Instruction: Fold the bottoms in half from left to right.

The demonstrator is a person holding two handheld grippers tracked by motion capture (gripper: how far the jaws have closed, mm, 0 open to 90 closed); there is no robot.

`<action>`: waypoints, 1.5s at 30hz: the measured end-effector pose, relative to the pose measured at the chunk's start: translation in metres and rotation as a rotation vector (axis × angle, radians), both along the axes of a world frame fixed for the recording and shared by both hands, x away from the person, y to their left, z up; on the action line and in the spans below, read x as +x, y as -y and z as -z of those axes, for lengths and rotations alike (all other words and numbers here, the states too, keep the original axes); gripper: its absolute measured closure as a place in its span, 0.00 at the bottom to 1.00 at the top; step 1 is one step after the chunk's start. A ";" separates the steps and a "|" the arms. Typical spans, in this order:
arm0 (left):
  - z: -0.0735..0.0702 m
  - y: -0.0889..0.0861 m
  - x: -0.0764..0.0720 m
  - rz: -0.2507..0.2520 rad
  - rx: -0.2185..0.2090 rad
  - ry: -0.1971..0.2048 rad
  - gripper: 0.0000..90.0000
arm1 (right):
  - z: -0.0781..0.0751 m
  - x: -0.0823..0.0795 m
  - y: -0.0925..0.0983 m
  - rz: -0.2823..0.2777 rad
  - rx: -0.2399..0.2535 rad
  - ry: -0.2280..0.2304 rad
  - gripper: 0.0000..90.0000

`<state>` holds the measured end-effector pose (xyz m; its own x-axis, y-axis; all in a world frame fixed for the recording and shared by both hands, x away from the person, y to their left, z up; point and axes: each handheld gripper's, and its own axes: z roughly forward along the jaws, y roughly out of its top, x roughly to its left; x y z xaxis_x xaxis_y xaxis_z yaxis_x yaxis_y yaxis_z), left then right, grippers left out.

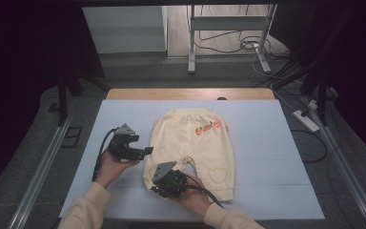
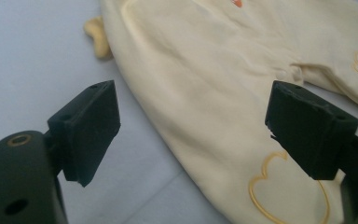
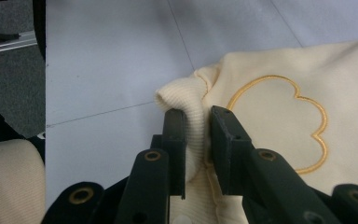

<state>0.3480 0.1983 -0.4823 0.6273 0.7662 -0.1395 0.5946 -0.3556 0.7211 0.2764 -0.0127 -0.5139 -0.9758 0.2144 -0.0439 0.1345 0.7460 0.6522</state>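
Note:
Cream baby pants (image 1: 190, 143) lie flat on a pale blue mat (image 1: 267, 157), with orange motifs near the waistband and a heart outline on each leg. My right gripper (image 1: 158, 187) is at the near left leg's hem. In the right gripper view it (image 3: 198, 126) is shut on the ribbed cuff (image 3: 186, 100), which bulges up between the pads, beside an embroidered heart (image 3: 279, 121). My left gripper (image 1: 147, 150) is held just left of the pants with its jaws wide apart. In the left gripper view it (image 2: 191, 126) is open over the pants (image 2: 214, 93), touching nothing.
The mat covers a wooden table whose far edge (image 1: 190, 93) shows. Bare mat lies left and right of the pants. On the floor beyond are a metal stand (image 1: 228, 43), cables and a power strip (image 1: 306, 120). Rails run along both sides.

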 end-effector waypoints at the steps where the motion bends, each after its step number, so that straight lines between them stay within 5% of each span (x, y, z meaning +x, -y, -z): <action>1: -0.001 0.000 0.003 -0.004 0.000 0.003 0.19 | 0.000 0.000 0.000 -0.001 -0.002 0.000 0.84; 10: -0.004 0.002 0.025 -0.005 -0.021 -0.002 0.20 | 0.001 0.000 0.000 -0.005 0.006 -0.005 0.84; 19: -0.002 0.004 0.045 -0.016 0.007 -0.025 0.21 | 0.001 0.001 0.000 -0.002 0.005 -0.011 0.84; 33: -0.006 0.001 0.071 -0.025 -0.030 -0.027 0.21 | 0.000 0.000 0.000 0.000 0.010 -0.004 0.84; 45: 0.005 0.009 0.091 -0.020 0.001 -0.052 0.21 | 0.000 0.000 0.000 -0.002 0.001 -0.008 0.84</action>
